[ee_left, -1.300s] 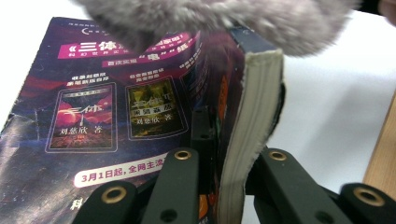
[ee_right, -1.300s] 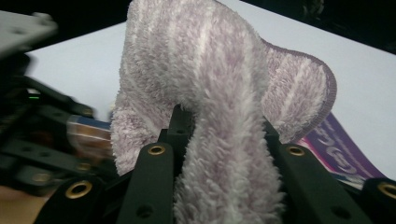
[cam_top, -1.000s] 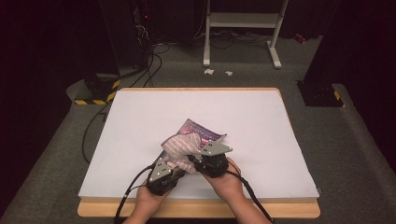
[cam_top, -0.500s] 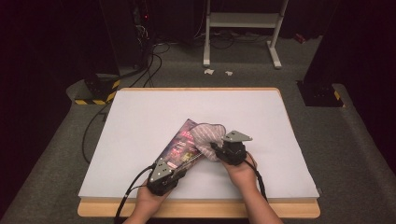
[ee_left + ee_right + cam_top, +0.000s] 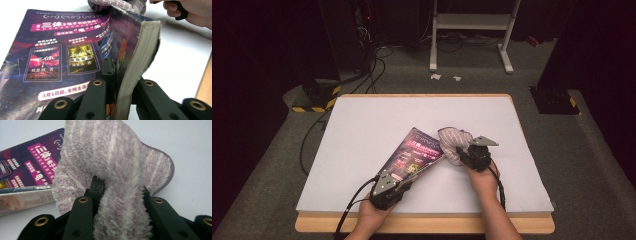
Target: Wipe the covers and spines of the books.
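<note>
The left claw (image 5: 404,182) is clamped on the near corner of a paperback book (image 5: 414,155), its jaws squeezing the page block and cover together; in the left gripper view the book (image 5: 75,55) lifts at that pinched edge, pages fanning slightly, while the far end stays low on the white surface (image 5: 362,130). The book lies slanted across the middle of the surface, purple cover up, its far corner pointing away from the person.

The right claw (image 5: 464,152) grips a fuzzy, pale purple striped cloth (image 5: 453,142), which is bunched up and sits just beside the book's far right edge, touching it. In the right gripper view a thick fold of the cloth (image 5: 117,170) is squeezed between the jaws, and the rest drapes down onto the surface next to the book (image 5: 27,162).
</note>
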`<state>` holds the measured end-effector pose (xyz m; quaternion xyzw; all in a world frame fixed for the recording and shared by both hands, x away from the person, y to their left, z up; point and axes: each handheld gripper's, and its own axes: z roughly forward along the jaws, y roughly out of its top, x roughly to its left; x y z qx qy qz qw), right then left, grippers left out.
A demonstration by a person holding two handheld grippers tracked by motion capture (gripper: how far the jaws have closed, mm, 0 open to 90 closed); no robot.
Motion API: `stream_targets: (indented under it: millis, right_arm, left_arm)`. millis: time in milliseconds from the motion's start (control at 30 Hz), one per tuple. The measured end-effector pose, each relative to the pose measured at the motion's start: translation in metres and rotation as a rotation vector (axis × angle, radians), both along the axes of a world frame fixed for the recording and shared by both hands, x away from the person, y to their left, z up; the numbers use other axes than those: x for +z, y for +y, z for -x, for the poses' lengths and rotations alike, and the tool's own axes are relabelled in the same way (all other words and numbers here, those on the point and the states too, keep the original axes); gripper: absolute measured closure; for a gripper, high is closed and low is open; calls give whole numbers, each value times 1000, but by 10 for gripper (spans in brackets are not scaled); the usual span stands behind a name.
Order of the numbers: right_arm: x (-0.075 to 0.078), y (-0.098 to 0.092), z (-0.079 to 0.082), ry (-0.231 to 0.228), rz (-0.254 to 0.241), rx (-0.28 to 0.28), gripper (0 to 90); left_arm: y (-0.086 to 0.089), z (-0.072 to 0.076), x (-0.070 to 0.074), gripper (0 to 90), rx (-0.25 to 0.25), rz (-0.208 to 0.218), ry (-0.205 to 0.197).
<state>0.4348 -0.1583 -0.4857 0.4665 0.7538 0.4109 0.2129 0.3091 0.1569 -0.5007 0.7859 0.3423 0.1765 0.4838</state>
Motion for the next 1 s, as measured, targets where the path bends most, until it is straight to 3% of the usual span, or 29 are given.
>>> stream_targets:
  millis: [200, 367, 1000]
  right_arm:
    - [3, 4, 3, -12, 8, 10, 691]
    - [11, 16, 12, -31, 20, 50, 691]
    - [53, 89, 75, -116, 16, 338, 686]
  left_arm:
    - [1, 0, 1, 816, 0, 1, -1]
    - [2, -1, 2, 817, -2, 3, -3]
    - [0, -4, 3, 823, -4, 12, -9]
